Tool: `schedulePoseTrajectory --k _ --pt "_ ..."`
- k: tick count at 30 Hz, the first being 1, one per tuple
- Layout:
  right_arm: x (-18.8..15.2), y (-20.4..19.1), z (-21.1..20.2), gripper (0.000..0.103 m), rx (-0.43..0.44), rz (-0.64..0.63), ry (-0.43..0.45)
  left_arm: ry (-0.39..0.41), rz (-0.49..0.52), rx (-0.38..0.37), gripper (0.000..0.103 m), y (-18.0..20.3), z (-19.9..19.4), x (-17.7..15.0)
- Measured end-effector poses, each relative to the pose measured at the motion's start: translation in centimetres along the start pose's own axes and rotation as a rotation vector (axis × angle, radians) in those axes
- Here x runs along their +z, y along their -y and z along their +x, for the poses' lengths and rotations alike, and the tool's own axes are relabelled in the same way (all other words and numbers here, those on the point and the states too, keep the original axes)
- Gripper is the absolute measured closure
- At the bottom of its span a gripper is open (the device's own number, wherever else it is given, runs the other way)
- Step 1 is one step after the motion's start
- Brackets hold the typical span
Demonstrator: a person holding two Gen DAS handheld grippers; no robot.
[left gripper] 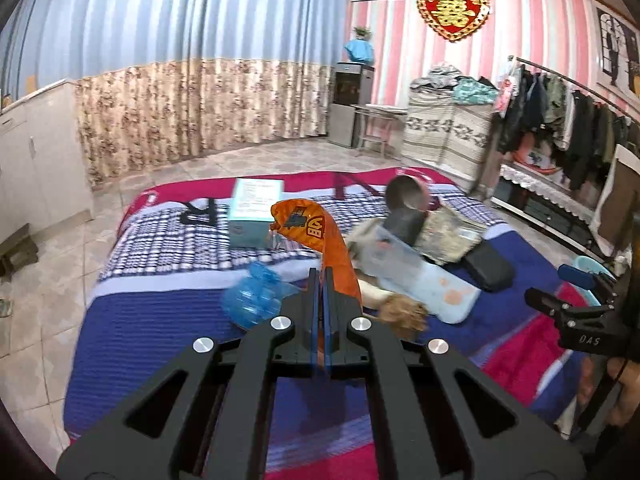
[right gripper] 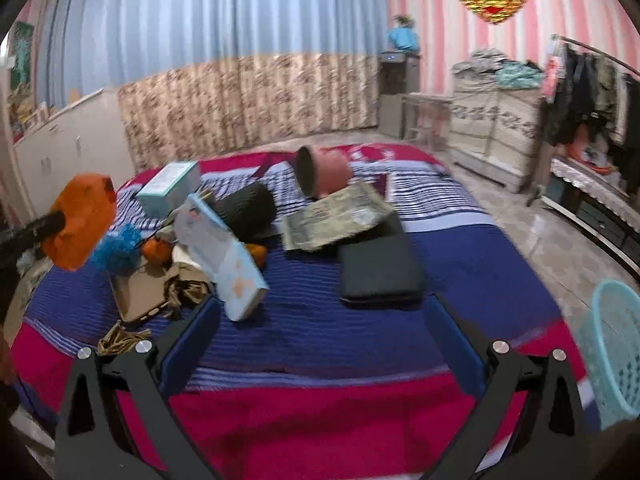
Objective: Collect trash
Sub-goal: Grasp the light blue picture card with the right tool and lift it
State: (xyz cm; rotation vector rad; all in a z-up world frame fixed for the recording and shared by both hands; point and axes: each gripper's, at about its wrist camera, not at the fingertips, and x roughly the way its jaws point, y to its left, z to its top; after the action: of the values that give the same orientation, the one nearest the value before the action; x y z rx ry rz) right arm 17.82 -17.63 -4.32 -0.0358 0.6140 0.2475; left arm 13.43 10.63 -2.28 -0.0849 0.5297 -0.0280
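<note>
— Left hand-held gripper (left gripper: 320, 280)?
— Clamped shut on orange wrapper (left gripper: 320, 236), raised above bed (left gripper: 160, 320), wrapper sticking up past fingertips.
— Right hand-held gripper (right gripper: 320, 312)?
— Jaws wide apart, holding nothing, near turquoise basket (right gripper: 616, 352).

You had a glossy, crinkled orange plastic wrapper (left gripper: 316, 236) over a ribbed, matt cloth bedspread (left gripper: 160, 328), near a shiny blue plastic bag (left gripper: 252, 300) and a perforated turquoise plastic basket (right gripper: 616, 352).
</note>
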Motion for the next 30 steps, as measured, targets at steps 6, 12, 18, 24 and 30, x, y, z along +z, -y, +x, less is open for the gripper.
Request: schedulePoseTrajectory --k 6,12,18,24,30 --pt "0.6 -2.5 4.4 0.005 0.039 -0.083 -0.069 -0.034 -0.026 0.027 0.103 -2.3 1.5 0.1" --pt "0.7 -3.5 7.6 0.034 0.151 -0.078 -0.159 -0.044 -0.04 0.033 0.103 -2.8 2.1 0.0" --pt "0.5 -3.5 6.3 0.087 0.245 -0.058 -0.125 -0.034 -0.037 0.037 0.103 -2.0 1.9 0.4" --pt "0.8 -1.6 1.7 0.093 0.257 -0.019 -0.002 -0.009 -0.022 0.023 0.103 0.3 1.2 1.4" --pt "1.4 3.5 -3.5 0.093 0.14 0.036 0.114 0.01 0.023 -0.044 0.103 4.8 0.9 2.4"
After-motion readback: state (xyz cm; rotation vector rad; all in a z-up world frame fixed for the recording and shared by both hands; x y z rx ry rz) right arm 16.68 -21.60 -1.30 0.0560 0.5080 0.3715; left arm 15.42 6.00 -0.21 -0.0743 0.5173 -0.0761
